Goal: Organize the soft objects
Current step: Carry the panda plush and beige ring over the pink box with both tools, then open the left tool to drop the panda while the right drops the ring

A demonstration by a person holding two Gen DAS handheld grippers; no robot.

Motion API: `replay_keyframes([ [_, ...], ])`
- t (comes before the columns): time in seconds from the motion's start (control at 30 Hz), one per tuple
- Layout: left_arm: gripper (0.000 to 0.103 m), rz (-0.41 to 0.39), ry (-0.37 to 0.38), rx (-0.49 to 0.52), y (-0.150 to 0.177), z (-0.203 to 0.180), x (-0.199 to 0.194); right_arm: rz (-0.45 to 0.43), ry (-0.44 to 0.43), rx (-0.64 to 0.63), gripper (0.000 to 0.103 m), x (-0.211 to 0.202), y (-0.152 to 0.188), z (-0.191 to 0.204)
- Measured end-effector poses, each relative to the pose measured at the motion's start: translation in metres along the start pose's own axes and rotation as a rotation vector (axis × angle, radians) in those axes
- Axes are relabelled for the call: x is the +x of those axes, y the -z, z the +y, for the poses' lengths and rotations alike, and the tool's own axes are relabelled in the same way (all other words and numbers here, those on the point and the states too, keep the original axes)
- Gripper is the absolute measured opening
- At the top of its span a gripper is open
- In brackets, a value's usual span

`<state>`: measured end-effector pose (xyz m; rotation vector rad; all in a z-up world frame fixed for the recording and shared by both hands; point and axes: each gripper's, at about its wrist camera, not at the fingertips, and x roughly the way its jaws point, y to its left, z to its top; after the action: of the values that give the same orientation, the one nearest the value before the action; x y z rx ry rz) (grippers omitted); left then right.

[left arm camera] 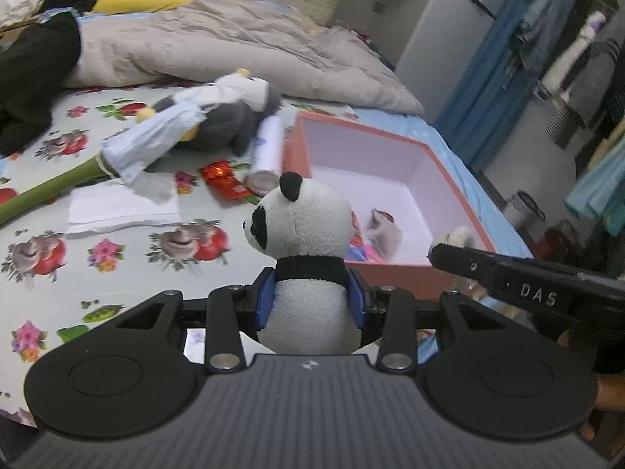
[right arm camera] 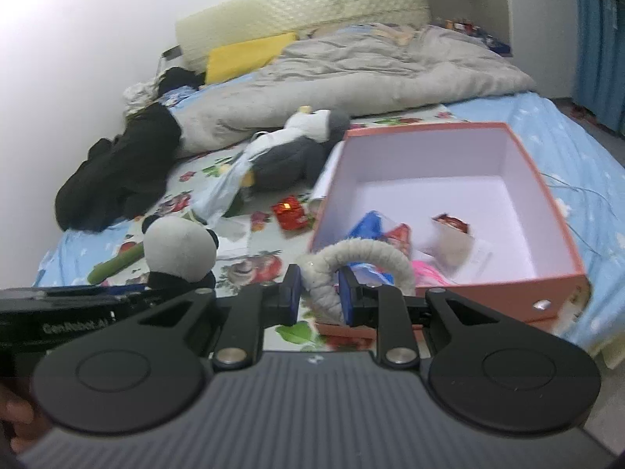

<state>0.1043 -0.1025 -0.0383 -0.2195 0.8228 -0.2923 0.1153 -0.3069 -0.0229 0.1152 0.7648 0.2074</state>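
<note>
The left claw [left arm camera: 312,305] was clamped on a small black-and-white plush panda [left arm camera: 308,242], its blue pads squeezing the soft white body just below the black collar, so the head stood upright and clear above the fingers. Gripping it low on the torso probably kept the toy from flopping while it was carried. The right claw [right arm camera: 319,298] was clenched on a cream, rope-wrapped soft ring [right arm camera: 353,264], pinching one side so that the rest of the loop arched up and to the right of the pads.

Just beyond and to the right of both claws sat an open salmon-pink cardboard box with a pale lining [right arm camera: 519,144]; a few small soft items and wrappers already lay in its near corner, which suggests it was the collecting place and that both held pieces were bound for it. Neither toy was over the opening yet.

Farther ahead and to the left lay a grey-and-white plush penguin [right arm camera: 293,148], a red foil packet [right arm camera: 290,213] and a green stem-like plush piece [left arm camera: 50,187].

All of this rested on a bed with a flower-printed sheet [left arm camera: 129,258], with a rumpled grey quilt [right arm camera: 371,66] near a cream padded headboard [right arm camera: 304,4], black clothing to the far left, and blue curtains at the right edge.
</note>
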Motion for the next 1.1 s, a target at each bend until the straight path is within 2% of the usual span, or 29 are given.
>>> replay_keyframes([
  [0.23, 0.045, 0.038, 0.029, 0.040, -0.005, -0.033, 0.024, 0.001, 0.031, 0.043, 0.025, -0.007, 0.000, -0.030],
  [0.47, 0.045, 0.066, 0.033, 0.075, -0.027, -0.058, 0.058, 0.014, 0.060, 0.073, 0.025, 0.005, -0.010, -0.067],
  [0.77, 0.045, 0.128, 0.035, 0.080, -0.064, -0.081, 0.124, 0.032, 0.106, 0.099, 0.025, 0.037, -0.034, -0.117],
  [1.1, 0.045, 0.213, 0.027, 0.109, -0.096, -0.098, 0.207, 0.122, 0.128, 0.136, 0.025, 0.099, -0.044, -0.162],
])
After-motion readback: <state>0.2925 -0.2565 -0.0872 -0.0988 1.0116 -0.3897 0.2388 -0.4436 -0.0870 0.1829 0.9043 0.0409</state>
